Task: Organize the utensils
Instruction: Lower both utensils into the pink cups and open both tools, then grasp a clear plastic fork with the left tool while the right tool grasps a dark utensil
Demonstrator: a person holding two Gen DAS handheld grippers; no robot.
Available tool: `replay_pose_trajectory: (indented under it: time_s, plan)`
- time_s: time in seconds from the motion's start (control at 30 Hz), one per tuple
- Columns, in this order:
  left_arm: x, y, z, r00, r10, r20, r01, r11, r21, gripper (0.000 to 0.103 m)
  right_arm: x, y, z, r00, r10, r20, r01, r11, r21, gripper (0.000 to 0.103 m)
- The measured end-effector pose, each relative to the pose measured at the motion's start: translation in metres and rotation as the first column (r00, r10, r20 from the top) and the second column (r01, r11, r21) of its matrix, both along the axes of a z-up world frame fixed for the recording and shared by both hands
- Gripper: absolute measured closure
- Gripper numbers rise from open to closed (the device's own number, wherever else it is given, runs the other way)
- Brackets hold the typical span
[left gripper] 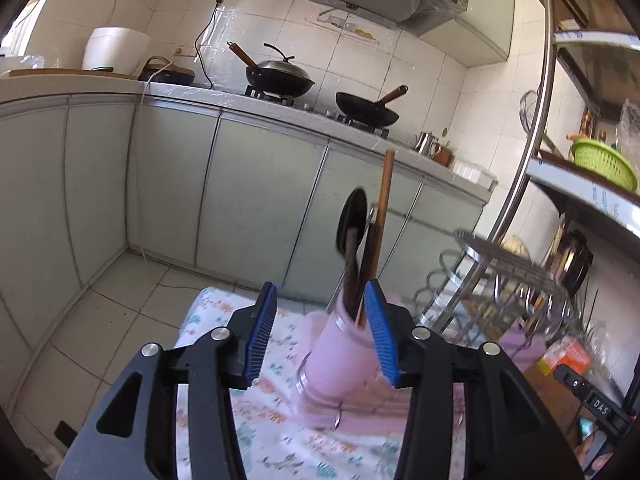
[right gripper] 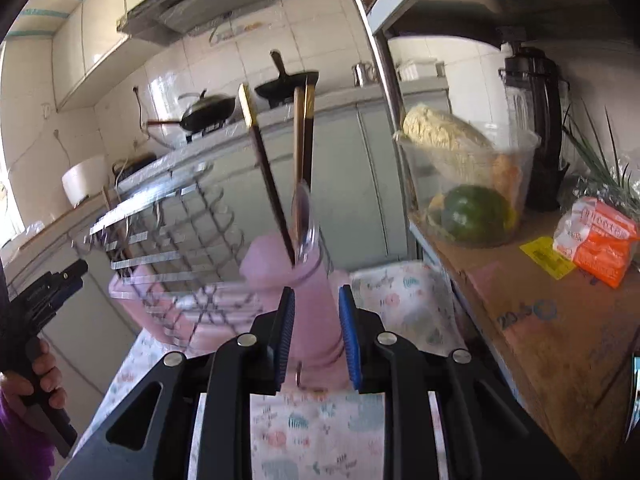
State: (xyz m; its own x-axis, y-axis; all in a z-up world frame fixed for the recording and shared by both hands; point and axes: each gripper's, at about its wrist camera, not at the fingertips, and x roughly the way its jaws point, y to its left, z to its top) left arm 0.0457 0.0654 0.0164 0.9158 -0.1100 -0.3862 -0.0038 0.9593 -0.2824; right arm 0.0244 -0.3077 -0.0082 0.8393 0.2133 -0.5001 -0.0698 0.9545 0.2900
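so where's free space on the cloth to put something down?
Free: patterned cloth left of the pink utensil holder, out to its floor-side edge, and the strip between holder and cardboard-topped shelf. Crowded: behind the holder, where the wire rack stands; the shelf holds tub, packet and blender.

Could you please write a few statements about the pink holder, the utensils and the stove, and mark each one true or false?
1. The pink holder contains chopsticks. True.
2. The holder stands on a bare wooden table. False: it stands on a patterned cloth.
3. Two dark woks sit on the stove. True.
4. The wire rack is on the floor. False: it sits beside the holder on the cloth.
5. The left gripper has its jaws clamped on the holder. False: they stand apart.
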Motion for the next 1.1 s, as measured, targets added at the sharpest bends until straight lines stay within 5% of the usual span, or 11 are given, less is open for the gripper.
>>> replay_pose_trajectory:
  time_s: [0.27,0.57,0.67,0.93,1.1]
  plan:
    - [-0.025,-0.019,-0.043,0.971,-0.087,-0.223,0.101,0.993,0.054,0.057,-0.019,0.018,-0.032,0.973,0.119,-0.195,-0.105,0.991,0.083,0.081]
    - [-0.043,-0.057,-0.075,0.893,-0.219,-0.394,0.281,0.954,0.105,0.058,-0.031,0.047,-0.076,0.847,0.336,-0.411,-0.229,0.93,0.287,0.081]
    - [-0.039,-0.07,-0.079,0.843,-0.288,-0.453,0.342,0.939,0.039,0.077,-0.035,0.054,-0.083,0.824,0.366,-0.433,-0.236,0.916,0.325,0.081]
    - [0.004,-0.112,-0.109,0.629,-0.323,-0.707,0.403,0.913,-0.059,0.079,-0.034,0.046,-0.097,0.805,0.393,-0.445,-0.2,0.885,0.421,0.081]
    - [0.024,-0.128,-0.122,0.587,-0.261,-0.766,0.4,0.917,-0.006,0.079,-0.031,0.04,-0.097,0.795,0.412,-0.445,-0.196,0.869,0.455,0.081]
